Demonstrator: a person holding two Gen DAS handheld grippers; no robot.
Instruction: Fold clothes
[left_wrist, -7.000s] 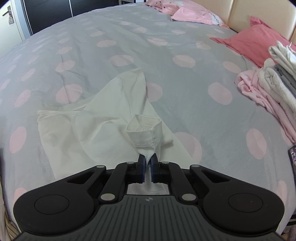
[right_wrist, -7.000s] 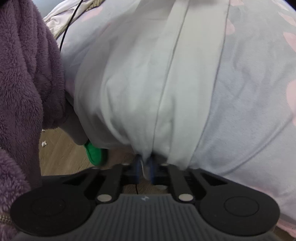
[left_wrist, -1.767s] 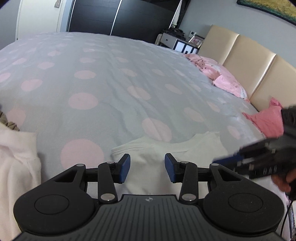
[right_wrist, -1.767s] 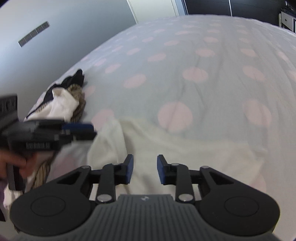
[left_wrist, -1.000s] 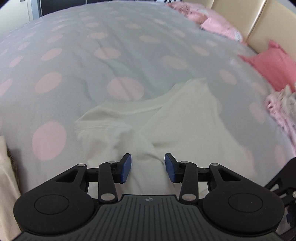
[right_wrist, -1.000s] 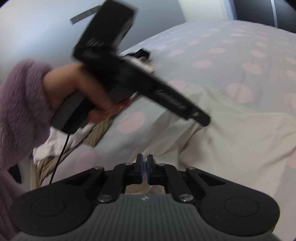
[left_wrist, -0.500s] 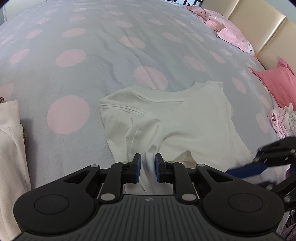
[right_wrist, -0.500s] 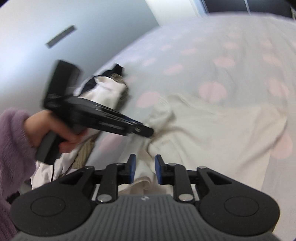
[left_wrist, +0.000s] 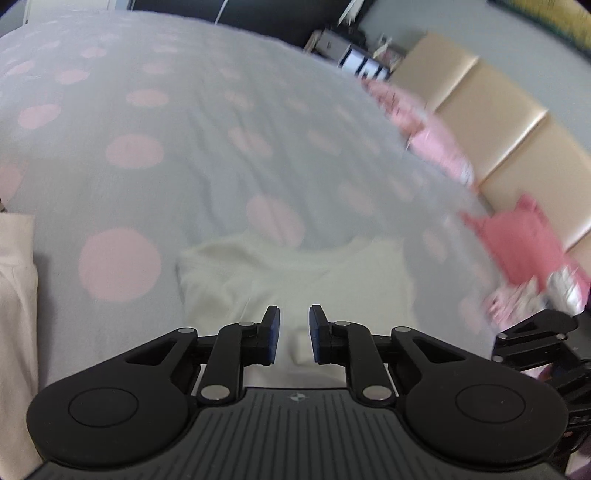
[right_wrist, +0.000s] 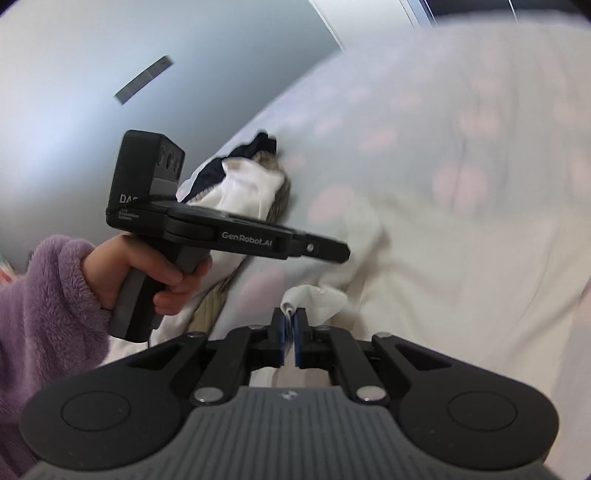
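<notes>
Reopened left gripper (left_wrist: 293, 334) over white shirt (left_wrist: 295, 273); right gripper (right_wrist: 289, 332) pinching its edge.

Your cream-white top (left_wrist: 295, 273) lies spread on the grey bed cover with pink dots (left_wrist: 184, 147), its neckline edge on the far side from you and the body running back toward you. The cloth is soft and lightly rumpled, and both views blur its detail. At the near edge, your right gripper (right_wrist: 290, 341) has its fingers closed on a small bunched fold of the fabric, which stands up in a white peak (right_wrist: 310, 299) above the flat part.
</notes>
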